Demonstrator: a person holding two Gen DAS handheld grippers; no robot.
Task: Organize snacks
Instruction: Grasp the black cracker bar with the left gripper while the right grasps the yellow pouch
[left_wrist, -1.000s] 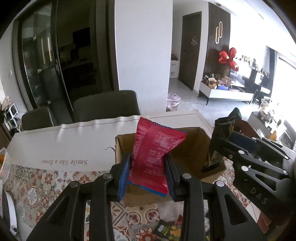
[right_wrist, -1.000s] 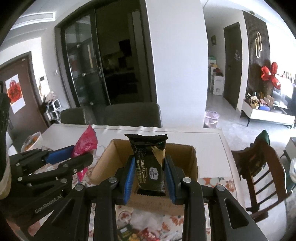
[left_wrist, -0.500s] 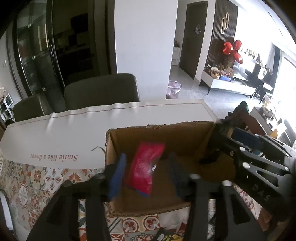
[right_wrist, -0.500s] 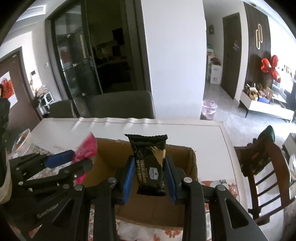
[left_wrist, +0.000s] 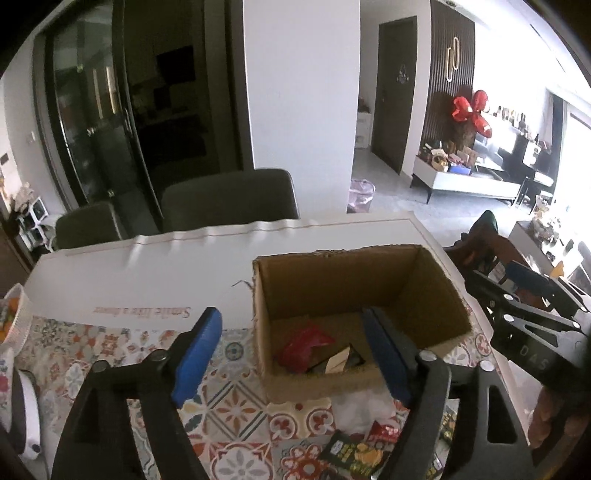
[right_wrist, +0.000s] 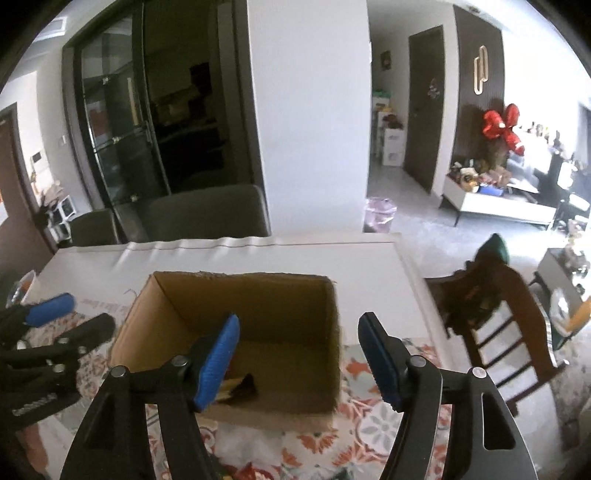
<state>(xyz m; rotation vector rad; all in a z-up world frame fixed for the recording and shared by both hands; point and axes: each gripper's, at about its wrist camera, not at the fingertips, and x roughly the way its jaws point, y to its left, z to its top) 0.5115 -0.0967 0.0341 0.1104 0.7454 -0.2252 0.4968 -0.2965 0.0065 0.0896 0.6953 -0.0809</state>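
Snack packets (left_wrist: 306, 347) in box (left_wrist: 332, 284)

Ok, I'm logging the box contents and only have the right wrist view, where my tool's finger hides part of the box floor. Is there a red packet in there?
Observer: Yes, the left wrist view shows a red packet on the floor of the cardboard box, near its left wall.
Operator: Anything beside it?
Observer: A dark packet lies just right of it.
Operator: Any snacks outside?
Observer: Yes, several packets lie on the patterned tablecloth in front of the box.
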